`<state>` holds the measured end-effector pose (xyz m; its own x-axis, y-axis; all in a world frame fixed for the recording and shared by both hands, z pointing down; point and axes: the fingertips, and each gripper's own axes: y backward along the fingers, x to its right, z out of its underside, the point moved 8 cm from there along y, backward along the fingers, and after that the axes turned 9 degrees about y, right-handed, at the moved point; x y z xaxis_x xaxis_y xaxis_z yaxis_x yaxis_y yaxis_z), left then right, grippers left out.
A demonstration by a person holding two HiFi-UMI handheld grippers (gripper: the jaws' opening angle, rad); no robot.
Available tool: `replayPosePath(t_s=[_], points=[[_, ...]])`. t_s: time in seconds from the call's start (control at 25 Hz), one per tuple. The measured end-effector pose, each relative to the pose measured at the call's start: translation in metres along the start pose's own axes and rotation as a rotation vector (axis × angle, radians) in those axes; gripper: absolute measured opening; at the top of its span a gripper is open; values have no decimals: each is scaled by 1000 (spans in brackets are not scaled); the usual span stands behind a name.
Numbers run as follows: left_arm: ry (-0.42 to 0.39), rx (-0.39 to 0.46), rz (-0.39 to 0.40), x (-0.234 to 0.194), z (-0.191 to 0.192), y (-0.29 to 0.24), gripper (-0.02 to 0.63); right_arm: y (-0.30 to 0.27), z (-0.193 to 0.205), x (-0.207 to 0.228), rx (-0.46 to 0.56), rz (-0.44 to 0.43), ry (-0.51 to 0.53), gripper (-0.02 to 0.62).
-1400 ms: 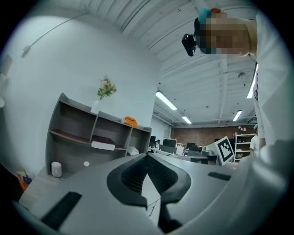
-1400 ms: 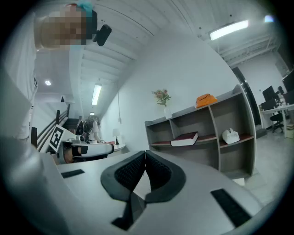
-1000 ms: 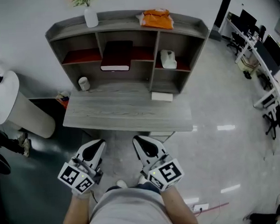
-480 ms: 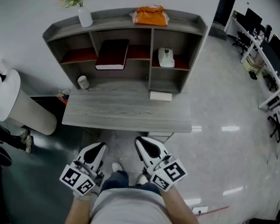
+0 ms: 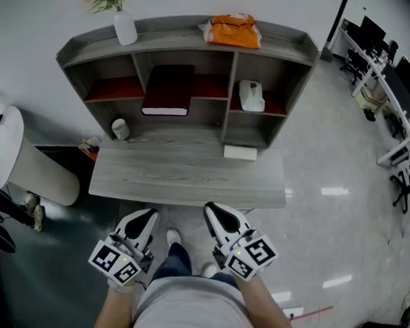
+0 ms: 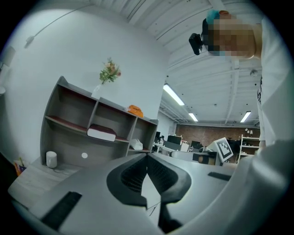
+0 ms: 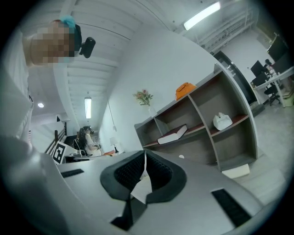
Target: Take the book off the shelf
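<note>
The book (image 5: 167, 90), dark red with a pale page edge, lies flat on the red board of the shelf's (image 5: 282, 60) middle compartment. Its near end juts out past the board's front. It sits ahead of both your claws and well apart from them, roughly on the line that runs forward between the two.

In the left gripper view the book (image 6: 102, 133) appears to the left of the jaws. In the right gripper view it (image 7: 172, 134) appears above and to their right.

Your left claw (image 5: 147, 214) is held low in front of your waist, short of the table's (image 5: 158, 176) near edge. It points forward, with its marker cube back toward your body. Its jaws are pressed together at the tips and hold nothing.

Your right claw (image 5: 213, 209) is held just beside it at the same height and with the same forward aim. Its jaws are likewise pressed together and empty. One shoe (image 5: 173, 235) shows on the floor between the two claws.

The full depth of the grey table lies between the claws and the shelf. A white cup (image 5: 121, 128) stands at the table's back, ahead of and to the left of the left claw. A white block (image 5: 240, 152) lies ahead of and to the right of the right claw.

A crumpled white object (image 5: 251, 96) rests in the compartment to the right of the book. On the shelf's top, a vase with flowers (image 5: 124, 27) stands far ahead of the left claw. An orange bag (image 5: 233, 29) lies far ahead of the right claw.
</note>
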<state>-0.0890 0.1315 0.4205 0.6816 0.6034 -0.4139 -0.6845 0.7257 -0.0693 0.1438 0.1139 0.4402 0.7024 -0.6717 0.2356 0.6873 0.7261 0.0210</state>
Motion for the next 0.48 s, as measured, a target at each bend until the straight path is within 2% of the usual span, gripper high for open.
replayPosePath(t_s=[0.2,0.48], points=[[12,-6,19,-54,-26,-24,15,-56,0,22,-12,28,-49,21],[22,-50,71,-126,-57,-55,15,-133,4,50,28,59,-241,21]])
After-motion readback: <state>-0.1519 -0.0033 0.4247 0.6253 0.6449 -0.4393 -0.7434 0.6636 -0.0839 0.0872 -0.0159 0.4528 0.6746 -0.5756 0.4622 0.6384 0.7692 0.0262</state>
